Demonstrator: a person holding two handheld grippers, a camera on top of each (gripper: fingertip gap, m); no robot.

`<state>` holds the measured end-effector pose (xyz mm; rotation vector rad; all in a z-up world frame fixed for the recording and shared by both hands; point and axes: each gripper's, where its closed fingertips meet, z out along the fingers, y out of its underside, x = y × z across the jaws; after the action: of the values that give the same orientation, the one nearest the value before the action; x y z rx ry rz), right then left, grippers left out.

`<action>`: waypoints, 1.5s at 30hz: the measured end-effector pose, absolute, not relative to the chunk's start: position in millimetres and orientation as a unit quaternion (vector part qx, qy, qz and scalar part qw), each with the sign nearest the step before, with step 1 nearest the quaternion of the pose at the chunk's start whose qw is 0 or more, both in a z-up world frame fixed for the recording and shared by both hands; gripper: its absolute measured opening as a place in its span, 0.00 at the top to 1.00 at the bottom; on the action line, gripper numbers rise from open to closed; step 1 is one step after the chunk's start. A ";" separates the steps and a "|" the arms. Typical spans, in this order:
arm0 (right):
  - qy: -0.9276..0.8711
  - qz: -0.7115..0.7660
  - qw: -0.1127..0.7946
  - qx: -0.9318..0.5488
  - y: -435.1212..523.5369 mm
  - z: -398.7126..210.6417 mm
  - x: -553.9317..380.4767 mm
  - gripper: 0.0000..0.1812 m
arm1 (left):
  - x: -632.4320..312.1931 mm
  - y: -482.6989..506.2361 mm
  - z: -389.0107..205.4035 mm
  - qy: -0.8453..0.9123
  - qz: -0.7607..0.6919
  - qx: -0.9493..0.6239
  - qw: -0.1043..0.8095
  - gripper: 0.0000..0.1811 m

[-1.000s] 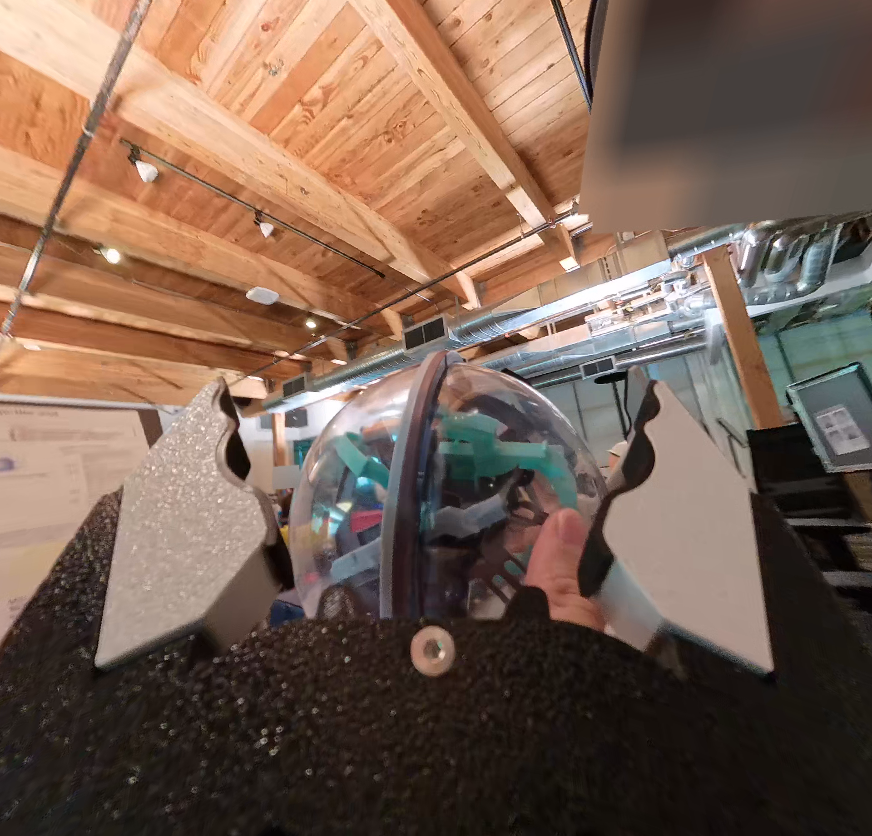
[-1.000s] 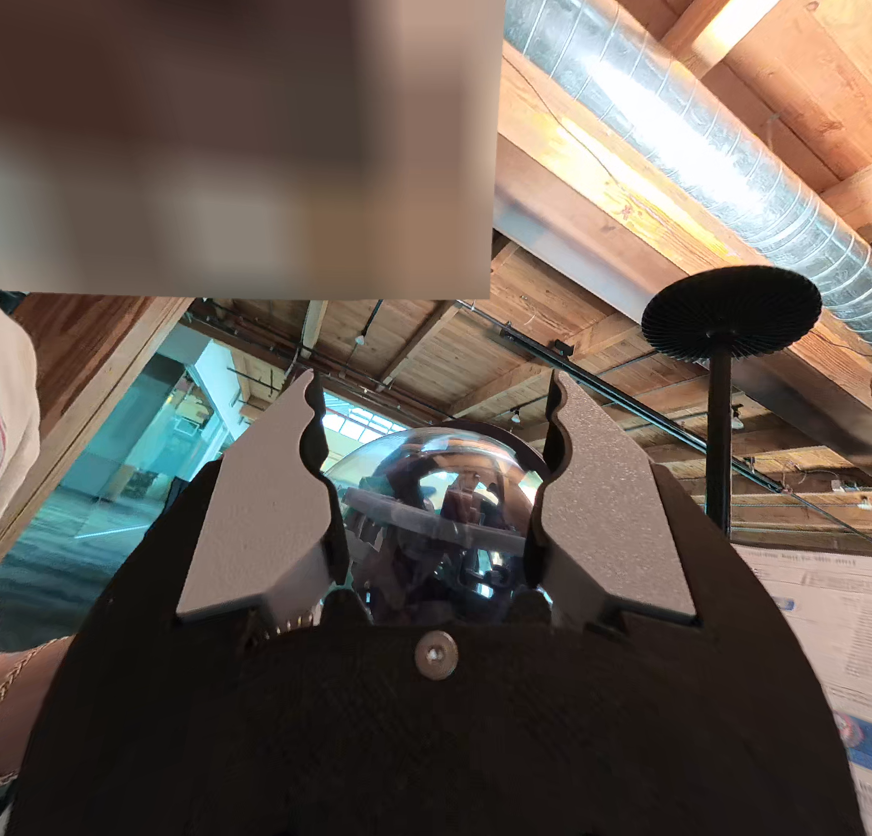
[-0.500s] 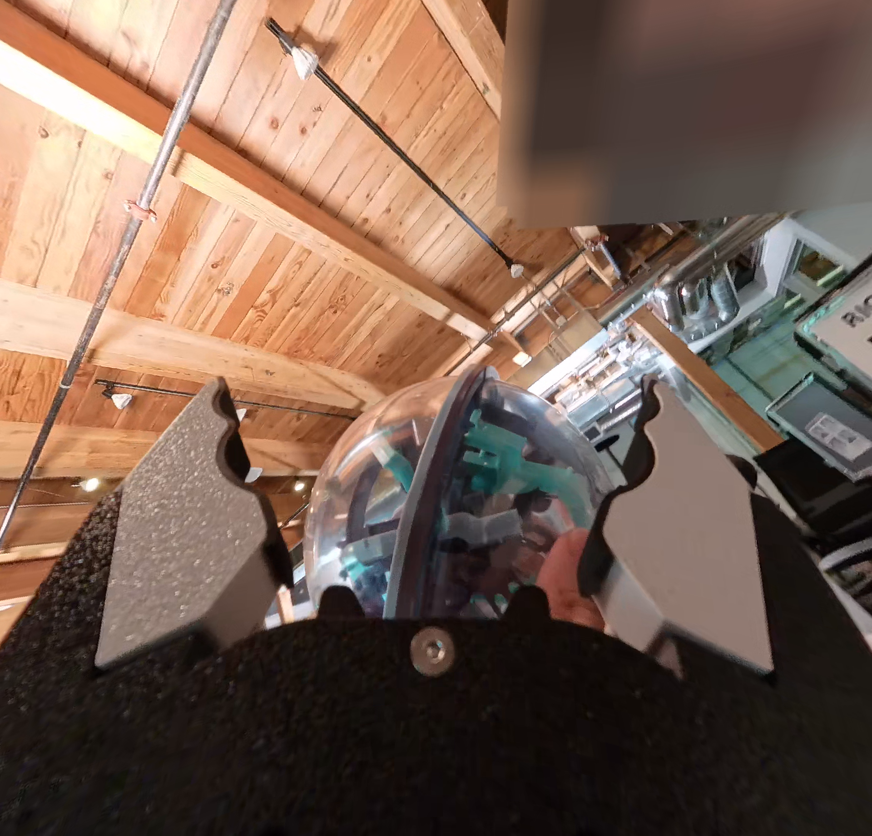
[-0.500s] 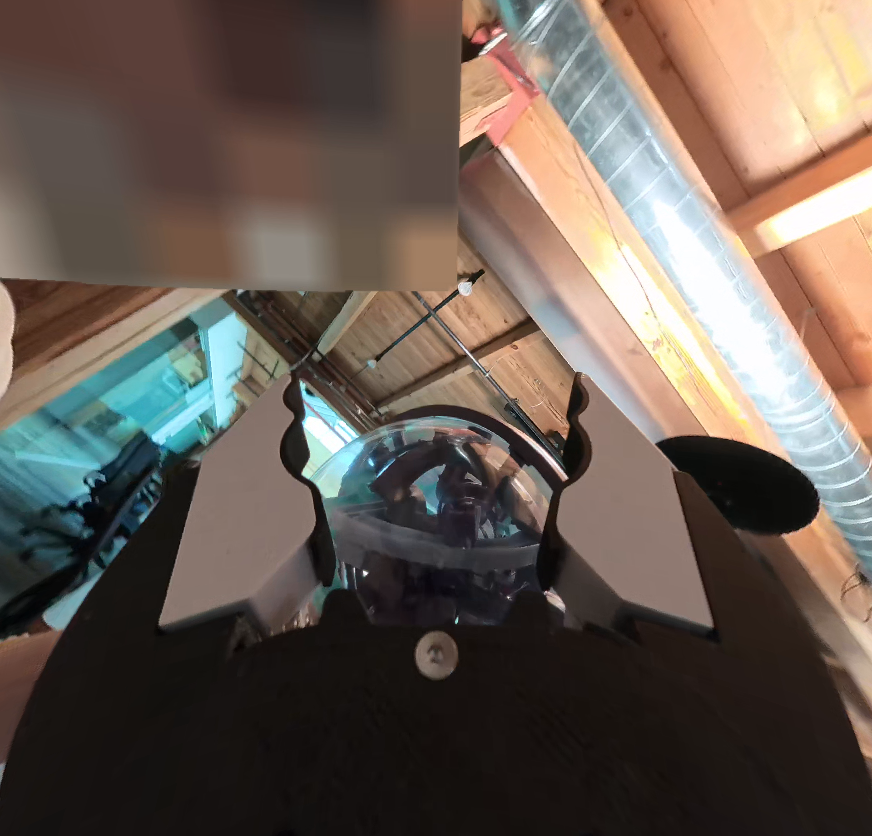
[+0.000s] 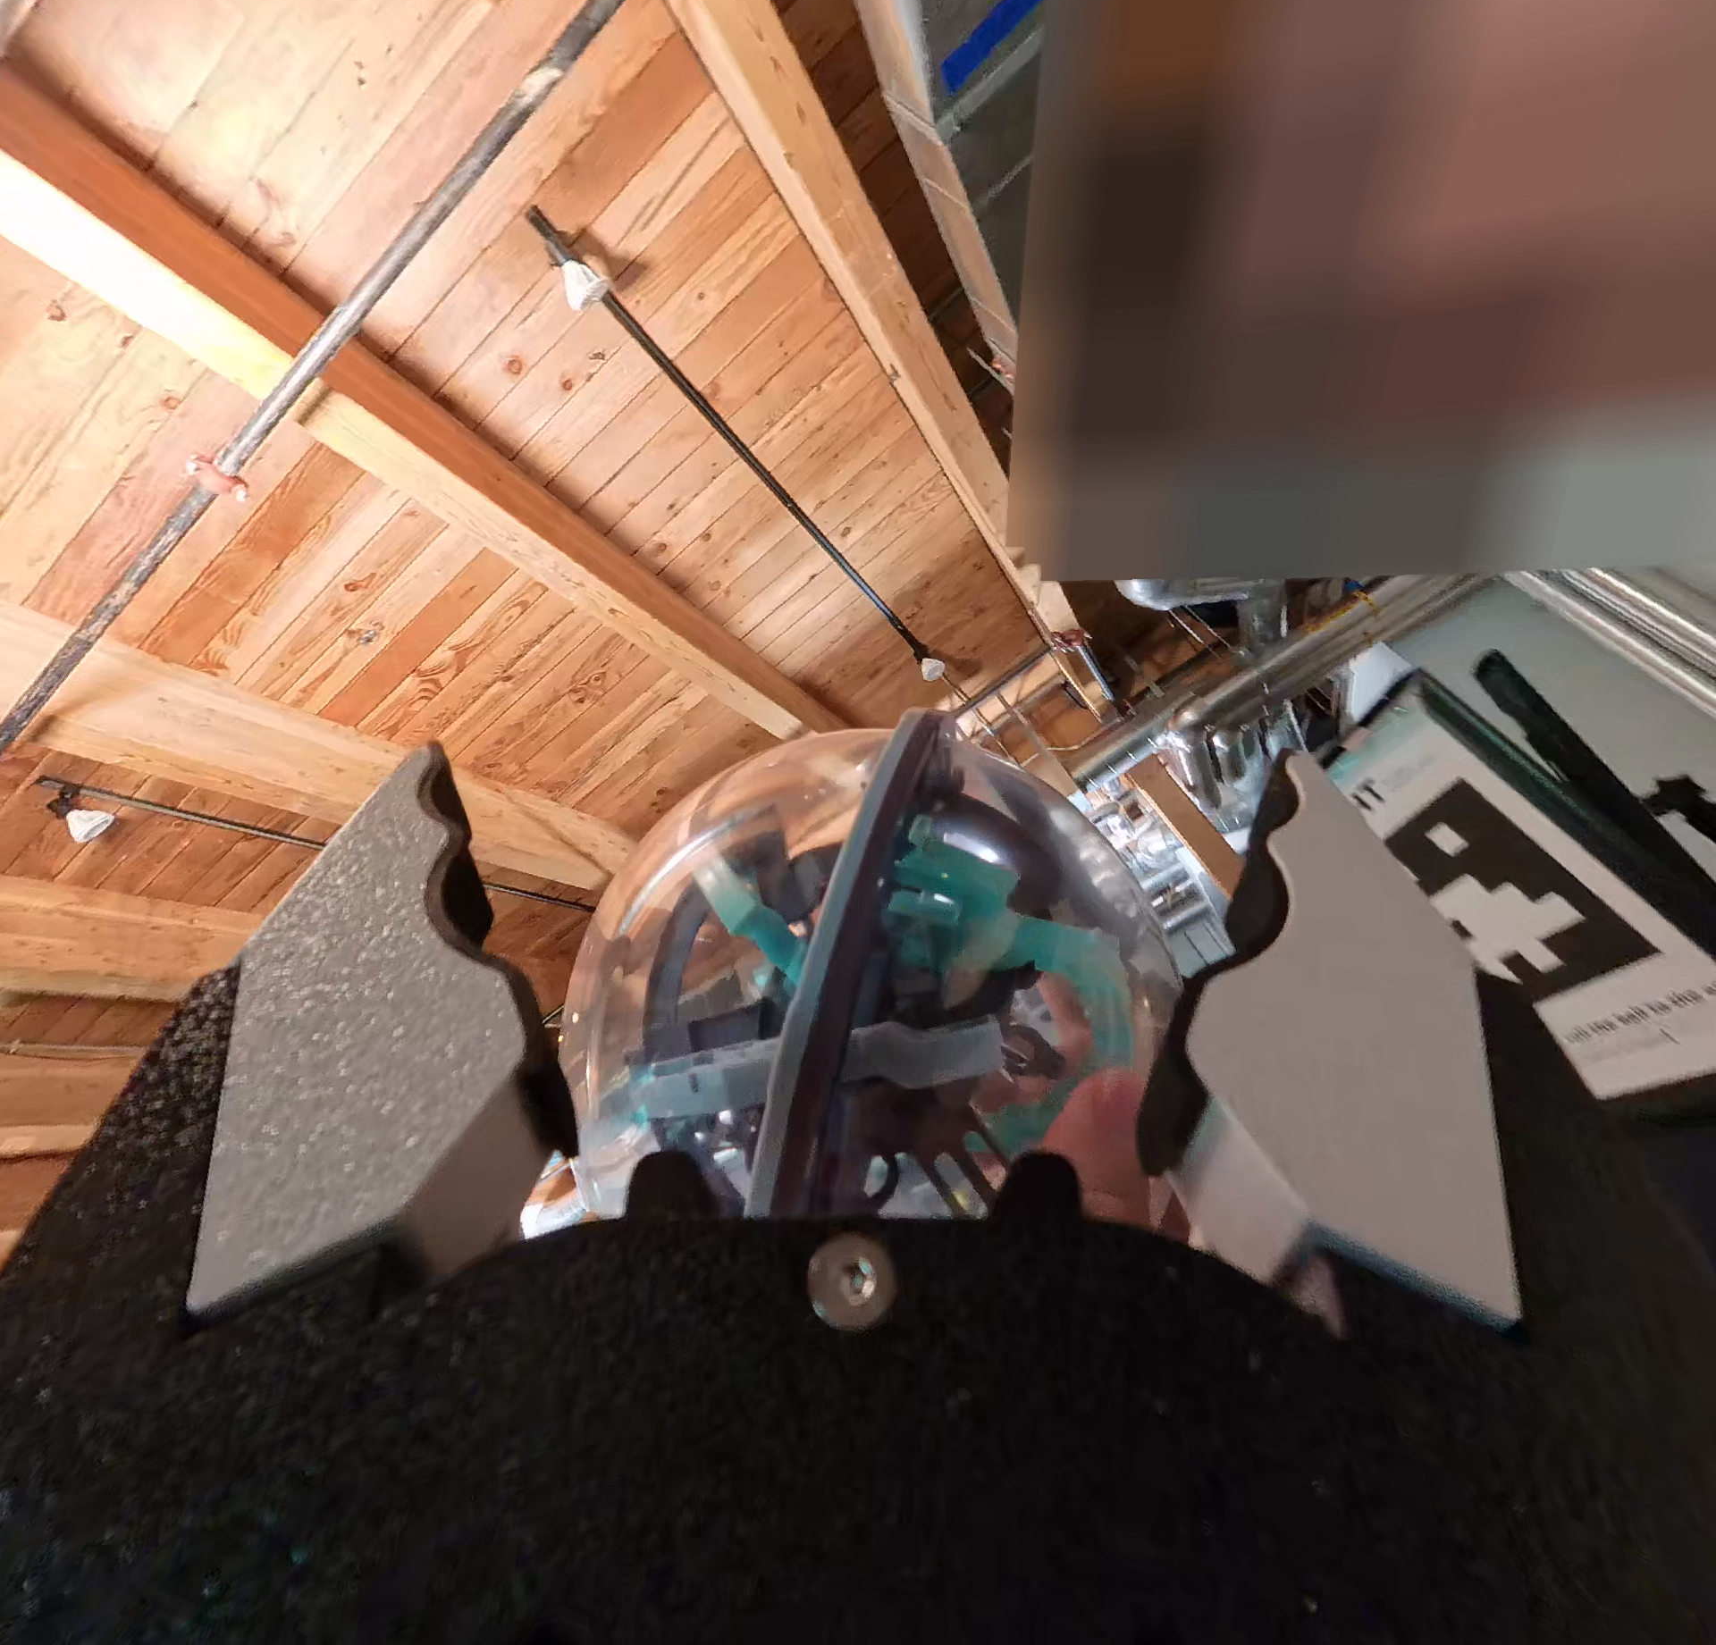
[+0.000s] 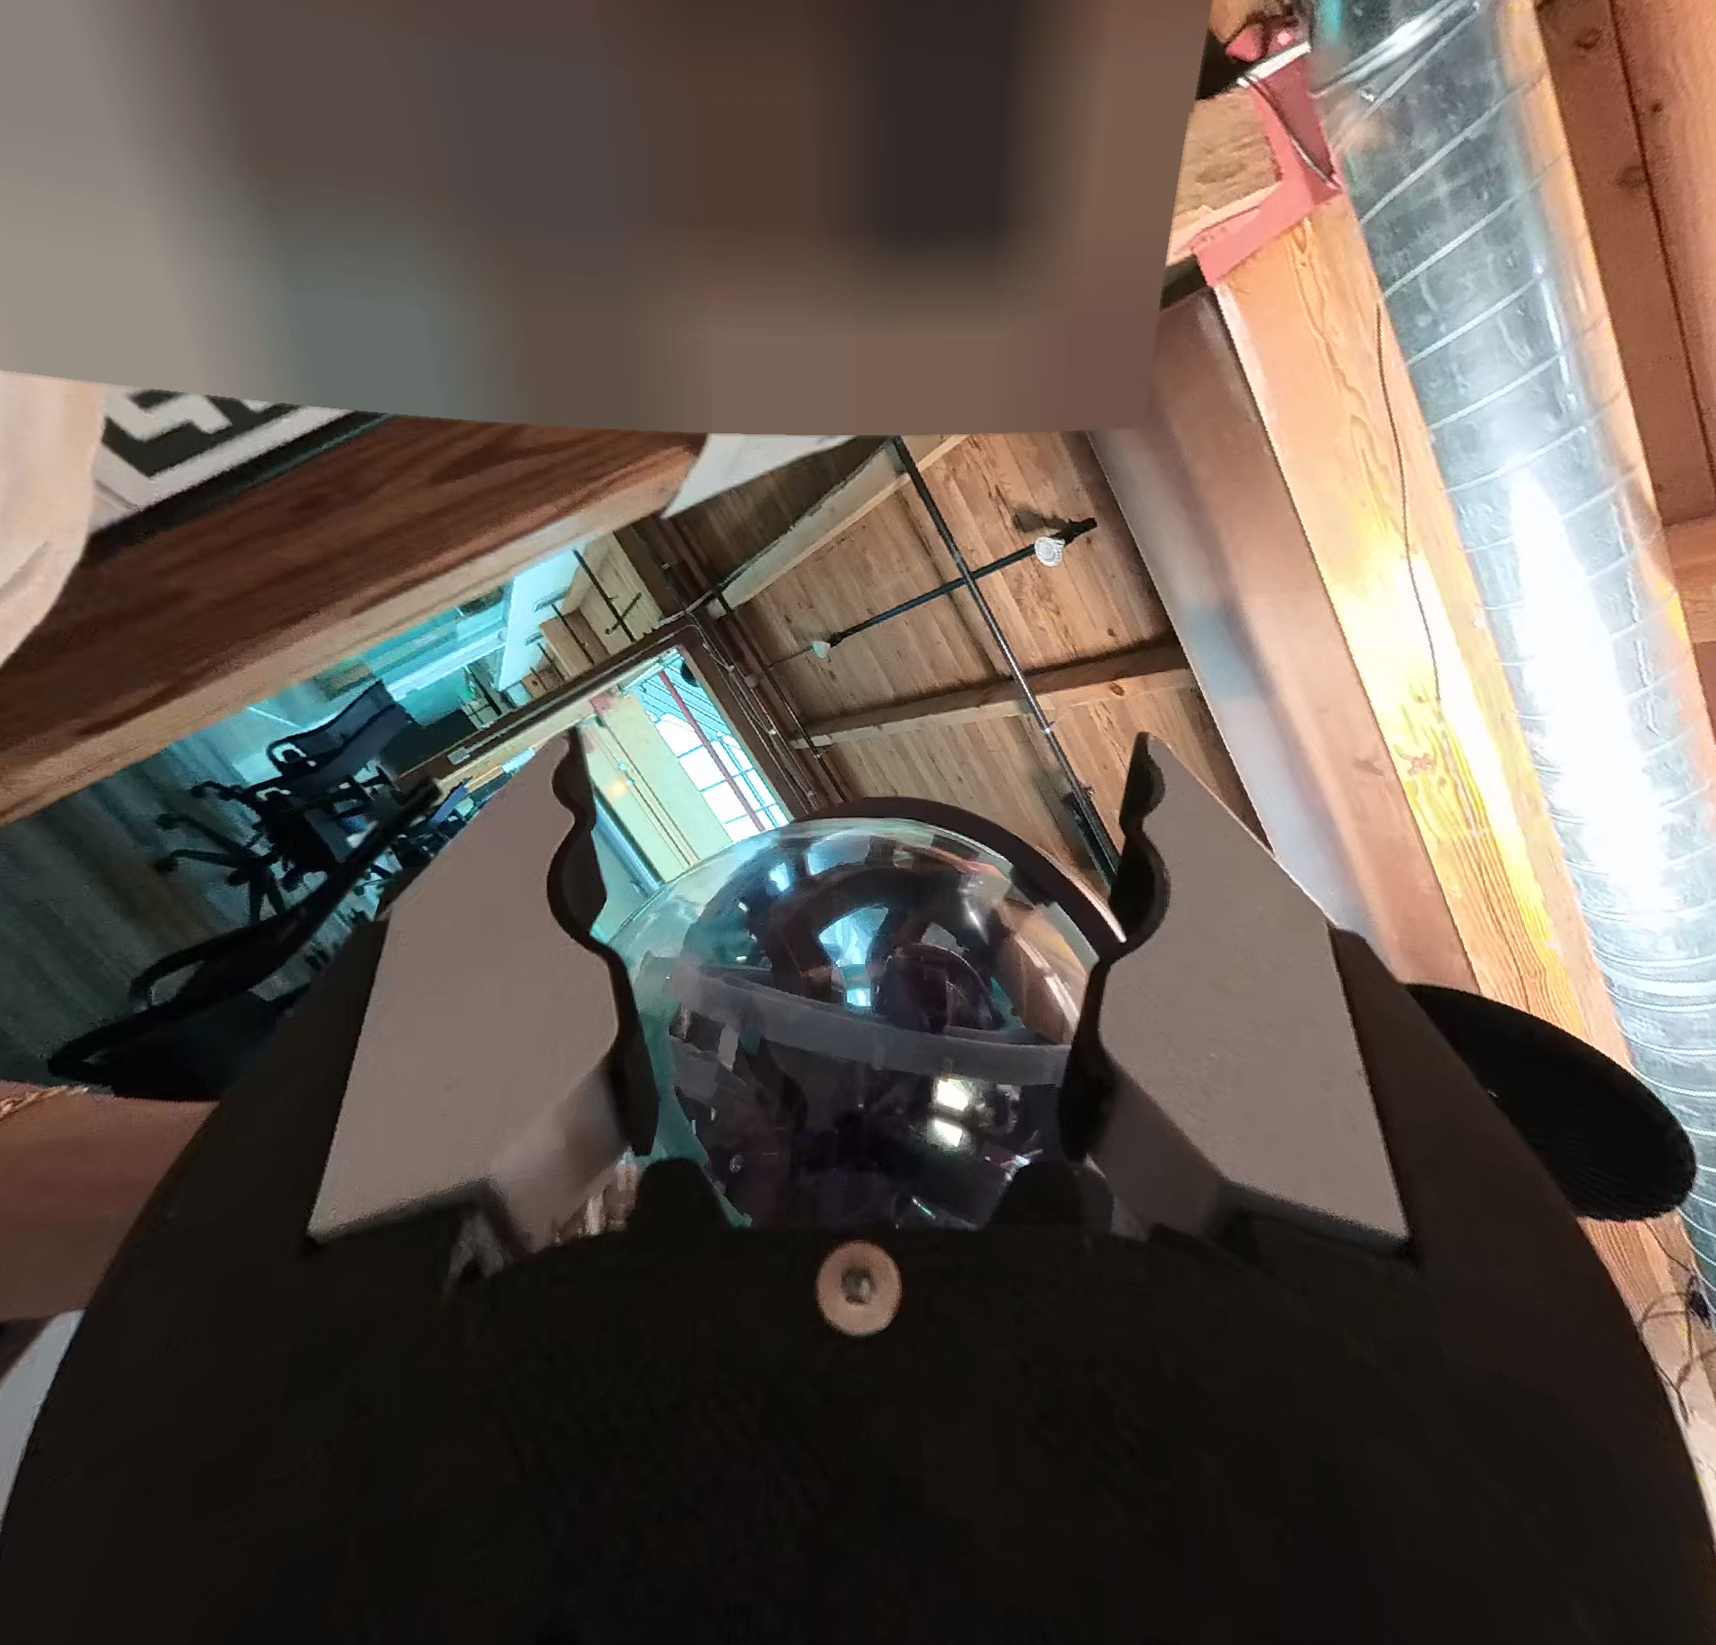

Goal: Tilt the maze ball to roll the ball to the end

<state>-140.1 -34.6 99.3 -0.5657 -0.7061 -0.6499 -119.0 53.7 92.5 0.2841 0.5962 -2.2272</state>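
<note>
We hold the maze ball (image 5: pixel 864 978) up in the air, between our two grippers, and both cameras look up to the wooden ceiling (image 5: pixel 446 449). Our left gripper (image 5: pixel 859 969) has the ball between its two grey fingers (image 5: pixel 371 1016); they stand wide and press on the clear shell at both sides, so it is clenched on the ball. A dark ring runs around the shell, and inside we see green and grey tracks. The small ball inside we cannot find. A fingertip of a person (image 5: pixel 1100 1127) touches the shell near the right finger. Our right gripper (image 6: pixel 859 960) also grasps the maze ball (image 6: pixel 882 978), with both fingers against its sides. A shiny metal duct (image 6: pixel 1523 505) runs along a beam at the right.
</note>
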 end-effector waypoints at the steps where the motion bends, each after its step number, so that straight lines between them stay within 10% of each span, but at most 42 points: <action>1: -0.338 -0.303 0.851 -0.263 -39.1 90.5 -152.5 0.37 | -133.8 48.1 84.8 0.243 -0.873 0.122 0.406 0.13; 11: -0.324 -0.270 0.875 -0.238 -79.8 54.7 -254.4 0.34 | -244.4 -14.0 37.2 0.318 -0.758 0.228 0.522 0.13; 45: -0.300 -0.312 0.827 -0.358 -32.9 42.9 -187.9 0.28 | -194.7 29.2 72.8 0.301 -0.814 0.107 0.485 0.13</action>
<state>-187.9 -32.9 42.9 -0.7595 -0.6369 -0.6631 -194.7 29.2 72.8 0.2598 0.7333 -1.9813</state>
